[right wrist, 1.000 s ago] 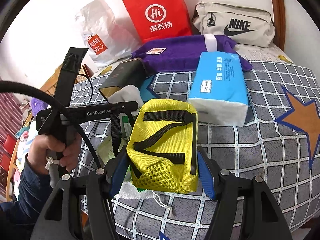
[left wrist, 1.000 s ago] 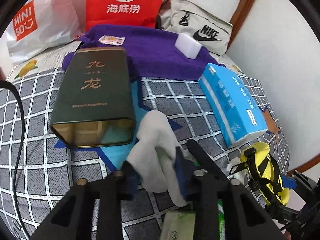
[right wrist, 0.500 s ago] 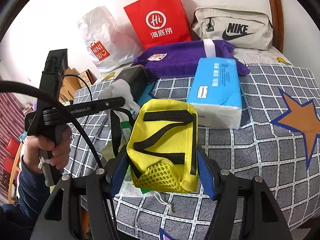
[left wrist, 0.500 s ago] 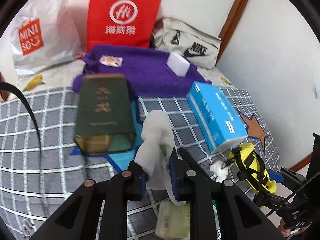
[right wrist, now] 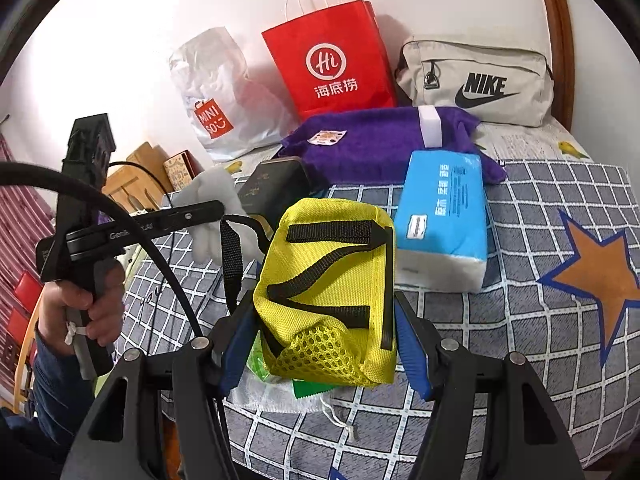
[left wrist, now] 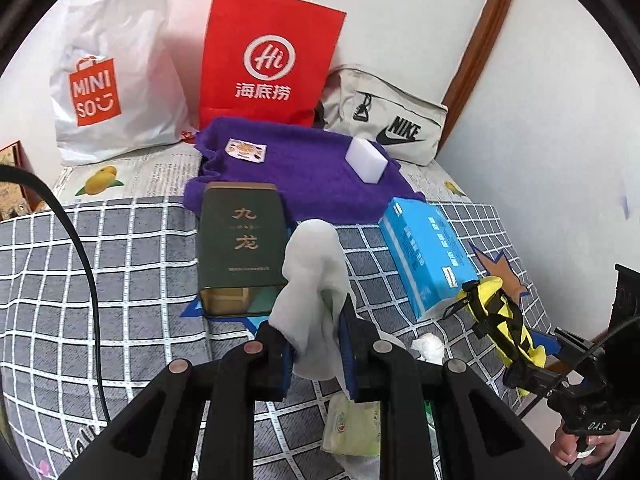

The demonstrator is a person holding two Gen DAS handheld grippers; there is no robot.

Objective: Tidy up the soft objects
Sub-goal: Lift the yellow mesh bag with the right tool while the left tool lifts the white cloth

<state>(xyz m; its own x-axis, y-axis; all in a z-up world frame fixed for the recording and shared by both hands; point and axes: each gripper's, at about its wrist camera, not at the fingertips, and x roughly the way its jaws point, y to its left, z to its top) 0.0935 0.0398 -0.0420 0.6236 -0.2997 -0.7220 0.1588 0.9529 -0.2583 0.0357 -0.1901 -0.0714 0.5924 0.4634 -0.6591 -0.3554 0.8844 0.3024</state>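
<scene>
Lift slowly and keep both squeezes firm so nothing slips. Your left gripper (left wrist: 316, 344) has its jaws pinched narrow on the white cloth (left wrist: 310, 276), which sticks up above them. Your right gripper (right wrist: 324, 344) jaws hold the yellow pouch (right wrist: 328, 292) between them, above the bed (right wrist: 540, 320).

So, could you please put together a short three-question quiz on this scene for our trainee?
1. True or false: the left tool holds a white cloth.
2. What does the right tool grip?
A. blue tissue pack
B. yellow pouch
C. green tin
3. What small white thing lies on the purple towel?

Key: 1 true; 2 B; 3 a white sponge block.
</scene>
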